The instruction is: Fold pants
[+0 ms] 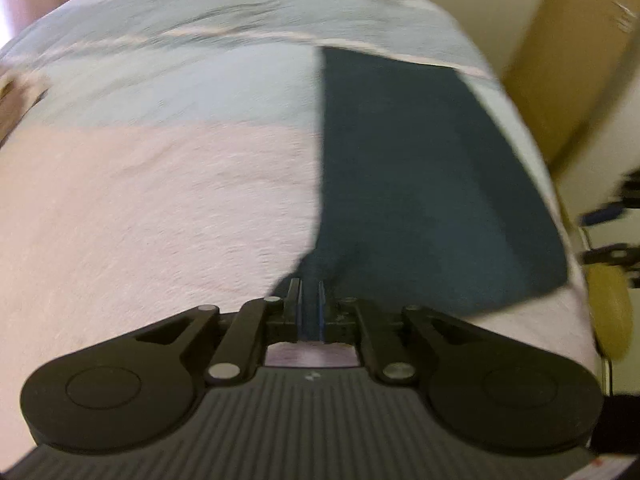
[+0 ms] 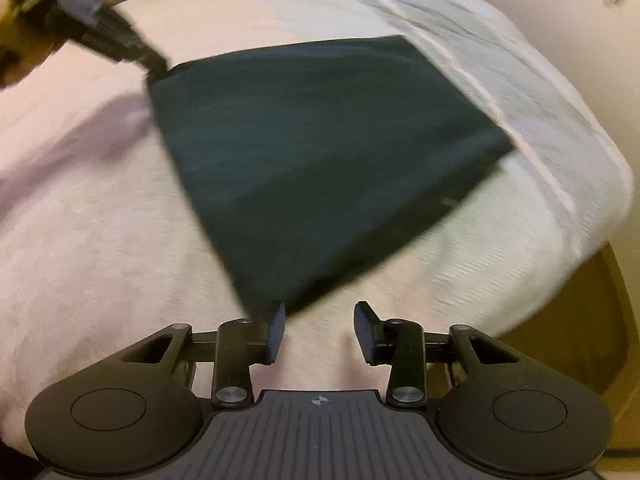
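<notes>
I am looking down two wrist cameras at a bed (image 2: 100, 220) covered with a pink and pale blue blanket. The pants (image 2: 320, 152), dark teal, lie folded into a flat rectangle on the blanket, toward its pale blue end and near the bed's edge.

My left hand-held gripper (image 1: 309, 298) points steeply down at the bed. Its jaws stand almost together, pinching a small ridge of the dark pants fabric between the blue pads at one corner of the folded piece. From that pinch the cloth spreads away flat and up the frame in the left wrist view. In the right wrist view the same gripper shows as a dark, blurred shape reaching in from the upper left to the far corner of the pants.

My right hand-held gripper (image 2: 320, 330) also tilts steeply down. Its jaws stand about half apart with nothing between them; only pink blanket shows in the gap. The left fingertip (image 2: 277, 326) sits just at the near corner of the pants, and I cannot tell whether it touches the cloth. Both views are smeared with motion blur
</notes>
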### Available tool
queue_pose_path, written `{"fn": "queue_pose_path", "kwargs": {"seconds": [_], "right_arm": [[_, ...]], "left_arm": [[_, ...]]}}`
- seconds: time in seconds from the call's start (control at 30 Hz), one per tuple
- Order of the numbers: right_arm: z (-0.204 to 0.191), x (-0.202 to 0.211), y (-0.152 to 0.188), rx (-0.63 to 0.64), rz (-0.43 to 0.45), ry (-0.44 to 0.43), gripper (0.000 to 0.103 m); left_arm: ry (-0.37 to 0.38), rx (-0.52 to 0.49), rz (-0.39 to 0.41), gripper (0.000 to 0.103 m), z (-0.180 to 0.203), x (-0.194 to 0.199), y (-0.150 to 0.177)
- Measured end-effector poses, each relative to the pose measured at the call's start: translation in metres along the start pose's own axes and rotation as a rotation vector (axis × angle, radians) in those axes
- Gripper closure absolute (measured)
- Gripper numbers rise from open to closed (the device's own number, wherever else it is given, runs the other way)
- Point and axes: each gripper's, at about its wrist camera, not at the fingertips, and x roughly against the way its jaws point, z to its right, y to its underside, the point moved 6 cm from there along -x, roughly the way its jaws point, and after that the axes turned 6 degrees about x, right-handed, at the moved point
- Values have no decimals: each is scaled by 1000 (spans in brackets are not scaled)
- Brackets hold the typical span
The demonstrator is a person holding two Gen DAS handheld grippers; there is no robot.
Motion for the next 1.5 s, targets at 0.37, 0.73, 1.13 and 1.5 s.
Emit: {"fn": "queue_pose_path", "kwargs": {"seconds": [0.37, 0.73, 1.13, 1.5], "right_arm": [[73, 9, -15, 331, 82, -36, 44], [155, -34, -59, 708, 7, -340, 43], [172, -33, -84, 827, -22, -350, 43], [162, -32, -50, 1333, 260, -300, 33]], "left_arm": [[-140, 140, 19, 95, 54, 47, -9], [-296, 505, -110, 91, 142, 21, -22], [-326, 584, -76, 83, 180, 22, -22], [-479, 303, -45, 32, 250, 1, -15]]}}
